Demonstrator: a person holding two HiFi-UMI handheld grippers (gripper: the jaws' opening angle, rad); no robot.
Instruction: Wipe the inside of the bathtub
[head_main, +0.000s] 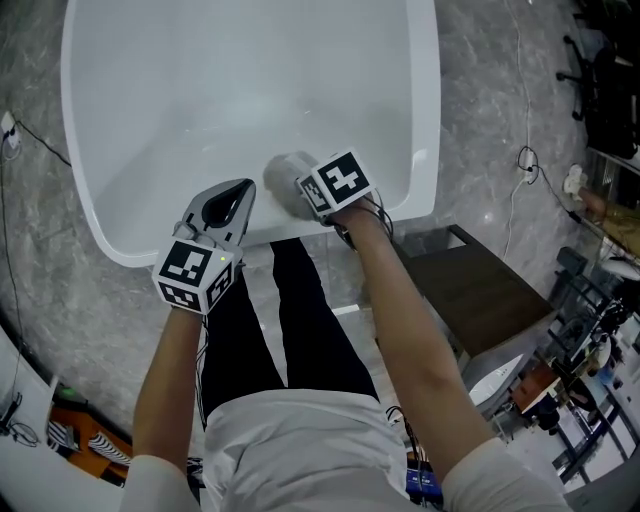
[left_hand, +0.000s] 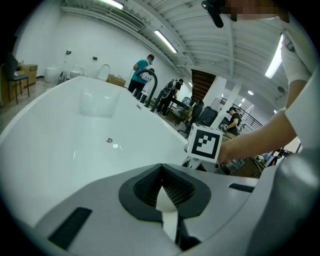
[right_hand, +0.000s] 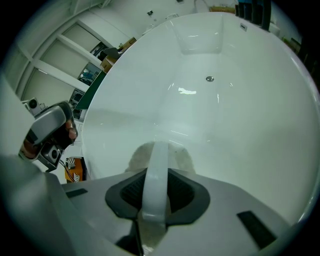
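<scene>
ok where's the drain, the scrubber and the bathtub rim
drain (right_hand: 210, 79), right gripper view, its metal centre
scrubber (right_hand: 156, 170), right gripper view, its white handle
bathtub (head_main: 424, 100), head view, its right rim

Beyond the right gripper (head_main: 288, 180) and its sponge (right_hand: 184, 159), the tub (head_main: 200, 90) lies open up to the drain (right_hand: 210, 79). Its near wall rises close behind, with the left gripper (head_main: 232, 200) just to the left.

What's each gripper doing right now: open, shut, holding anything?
Left gripper: shut; thin white sliver between its jaws, unclear what.
Right gripper: shut on the white handle of the wiping pad, inside the bathtub.
</scene>
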